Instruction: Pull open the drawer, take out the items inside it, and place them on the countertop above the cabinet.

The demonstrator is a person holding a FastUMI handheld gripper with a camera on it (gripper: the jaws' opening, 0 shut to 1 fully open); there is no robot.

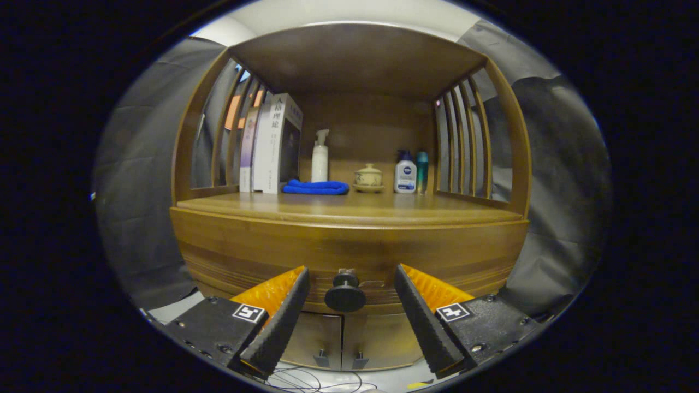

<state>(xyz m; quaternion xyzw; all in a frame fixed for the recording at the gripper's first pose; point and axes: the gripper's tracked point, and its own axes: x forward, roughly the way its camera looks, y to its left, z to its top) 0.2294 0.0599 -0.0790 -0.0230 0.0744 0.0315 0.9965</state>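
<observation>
Gripper (349, 297) spread wide, fingers (284, 314) apart and touching nothing. Black round knob (345, 295) sits between the two fingertips, clear of both pads, with gaps either side. Knob is mounted on the drawer (349, 256) front, a curved wooden band running across the cabinet (349, 338) just under the countertop (349, 210). Drawer looks closed, front flush with the cabinet body; contents hidden. Below the drawer, two lower doors (327, 341) meet at a centre seam, each with a small handle near the seam. Countertop lies beyond the fingers, under a wooden roof with slatted sides. Standing at its back, from one side to the other: a row of upright books (276, 144) against the slats, a folded blue cloth (315, 188) lying flat just beside the books, a white spray bottle (320, 158) behind the cloth, a small lidded ceramic pot (368, 177) on a saucer near the middle, a white bottle with dark cap (405, 173), and a teal bottle (422, 170) right beside it. Front part of the countertop is bare wood. Thin cables (311, 379) lie on the pale floor below the fingers.
</observation>
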